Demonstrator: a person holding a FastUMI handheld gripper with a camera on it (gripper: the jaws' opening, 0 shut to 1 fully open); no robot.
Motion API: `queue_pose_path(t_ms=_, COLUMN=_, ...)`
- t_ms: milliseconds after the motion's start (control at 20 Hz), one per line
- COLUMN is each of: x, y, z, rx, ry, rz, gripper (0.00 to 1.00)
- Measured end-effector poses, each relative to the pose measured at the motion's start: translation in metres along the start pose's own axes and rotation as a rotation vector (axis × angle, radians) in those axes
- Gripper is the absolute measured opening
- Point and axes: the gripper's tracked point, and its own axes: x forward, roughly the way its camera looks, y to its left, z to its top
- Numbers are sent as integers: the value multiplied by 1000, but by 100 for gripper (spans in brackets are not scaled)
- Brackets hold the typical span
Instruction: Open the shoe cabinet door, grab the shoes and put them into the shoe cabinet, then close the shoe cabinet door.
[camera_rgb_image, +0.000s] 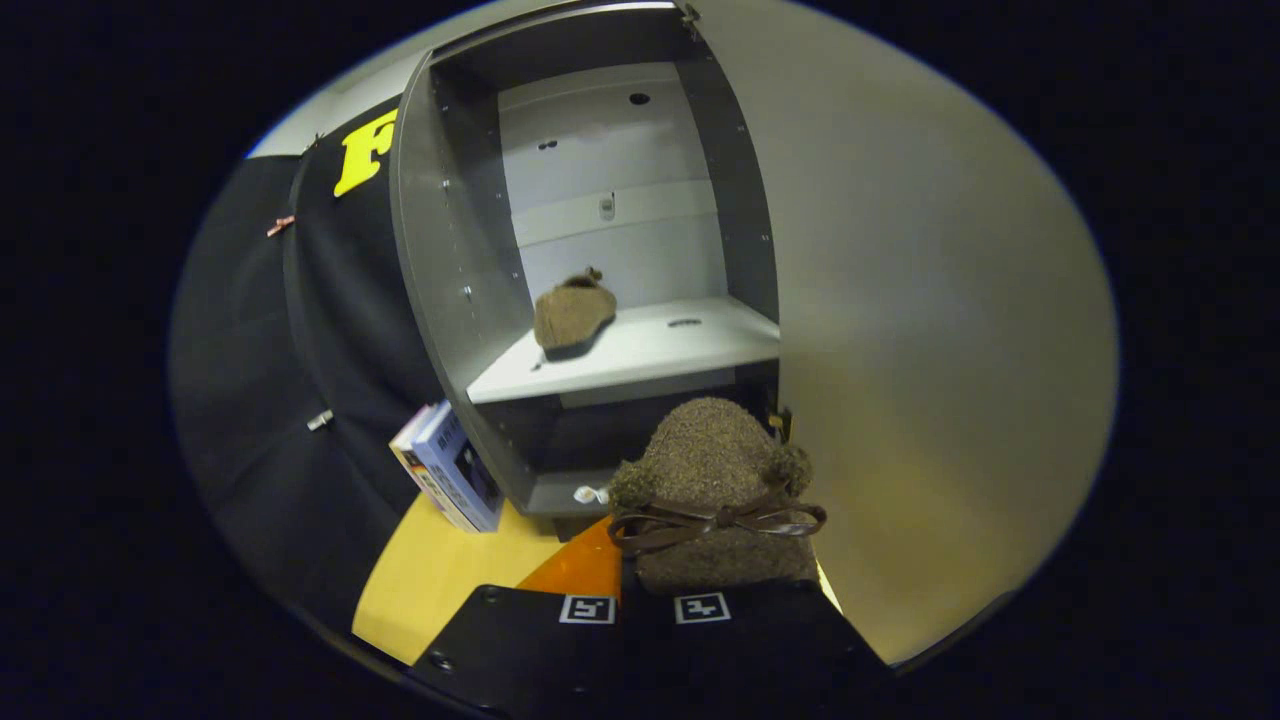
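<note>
A brown fuzzy shoe (712, 480) with a dark bow and small pompoms sits between my fingers, toe pointing ahead. My gripper (645, 605) is shut on its heel end. Beyond it stands the grey shoe cabinet (450, 260) with its door (930, 330) swung open to the right. On the white middle shelf (650, 350) lies a second brown shoe (572, 315), toward the shelf's left side. The held shoe hangs in front of the cabinet's dark lower compartment, below the shelf's level.
A white and blue box (452, 470) leans against the cabinet's left side on the yellow floor (450, 570). An orange floor patch (580, 570) lies just ahead of my fingers. Black cloth wall (270, 400) runs along the left.
</note>
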Motion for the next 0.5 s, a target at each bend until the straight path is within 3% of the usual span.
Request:
queue_pose_path(t_ms=250, x=24, y=21, z=81, rx=-28, ry=-71, rz=38, gripper=7)
queue_pose_path(t_ms=500, x=85, y=24, z=141, rx=-61, ry=-57, rz=17, gripper=7)
